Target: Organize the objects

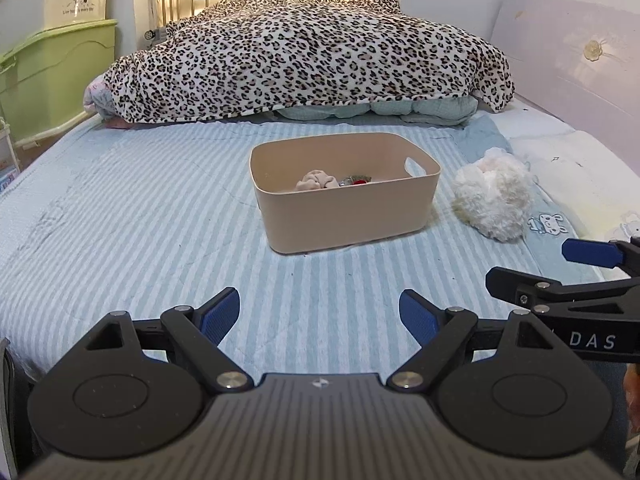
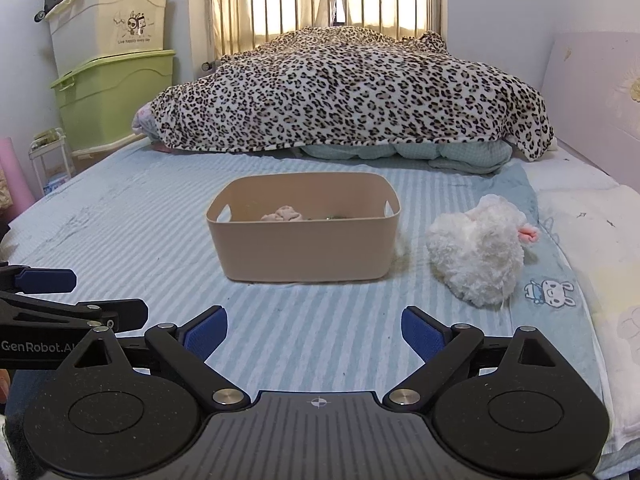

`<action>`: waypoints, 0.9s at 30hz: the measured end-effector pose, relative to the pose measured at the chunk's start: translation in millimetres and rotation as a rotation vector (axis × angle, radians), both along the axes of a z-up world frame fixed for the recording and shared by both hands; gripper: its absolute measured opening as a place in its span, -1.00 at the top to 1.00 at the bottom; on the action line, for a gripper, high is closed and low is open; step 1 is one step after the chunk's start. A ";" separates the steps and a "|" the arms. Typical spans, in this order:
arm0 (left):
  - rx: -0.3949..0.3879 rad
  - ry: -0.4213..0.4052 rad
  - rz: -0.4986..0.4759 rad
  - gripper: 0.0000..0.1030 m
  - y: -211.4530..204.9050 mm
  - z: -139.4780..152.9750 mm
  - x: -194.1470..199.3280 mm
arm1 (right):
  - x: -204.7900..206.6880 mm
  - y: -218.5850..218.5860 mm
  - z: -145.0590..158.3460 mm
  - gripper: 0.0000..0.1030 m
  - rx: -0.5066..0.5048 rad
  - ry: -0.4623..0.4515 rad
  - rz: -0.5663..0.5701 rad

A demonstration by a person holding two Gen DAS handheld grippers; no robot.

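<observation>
A beige plastic bin [image 1: 348,216] [image 2: 300,248] stands on the striped bed sheet [image 1: 140,208] [image 2: 132,224]. Inside lie a beige fabric scrunchie [image 1: 316,180] [image 2: 282,214] and small red and green items [image 1: 356,180]. A white fluffy plush toy [image 1: 492,196] [image 2: 476,256] lies on the sheet just right of the bin. My left gripper [image 1: 320,316] is open and empty, low over the sheet in front of the bin. My right gripper [image 2: 316,330] is open and empty, beside it to the right, and shows at the right edge of the left wrist view [image 1: 576,268].
A leopard-print blanket [image 1: 304,52] [image 2: 352,92] covers a heap of bedding at the far end. Stacked storage boxes [image 1: 52,64] [image 2: 112,80] stand left of the bed. A white wall panel [image 1: 568,52] runs along the right. A metal bed rail [image 2: 340,8] is behind.
</observation>
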State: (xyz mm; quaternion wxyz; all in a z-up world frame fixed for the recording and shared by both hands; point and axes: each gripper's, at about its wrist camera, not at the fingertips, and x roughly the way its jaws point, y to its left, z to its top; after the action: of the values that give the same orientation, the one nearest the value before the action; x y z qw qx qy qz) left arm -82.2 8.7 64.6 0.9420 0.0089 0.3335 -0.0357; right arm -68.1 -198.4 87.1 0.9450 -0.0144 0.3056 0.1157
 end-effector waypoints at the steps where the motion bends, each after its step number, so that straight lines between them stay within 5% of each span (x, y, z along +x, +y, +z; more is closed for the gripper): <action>1: -0.003 0.001 0.000 -0.70 0.4 -0.1 -1.4 | -1.0 -0.9 -0.1 -0.85 0.002 0.005 0.001; 27: 0.011 -0.004 0.012 -0.70 4.8 -4.1 -15.0 | -16.8 -12.2 -3.4 -0.85 0.031 0.030 -0.015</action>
State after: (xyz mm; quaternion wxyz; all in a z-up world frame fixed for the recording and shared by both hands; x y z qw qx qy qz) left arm -97.2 13.4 60.5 0.9428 0.0122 0.3319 -0.0279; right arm -84.9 -210.6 83.7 0.9412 0.0044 0.3182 0.1138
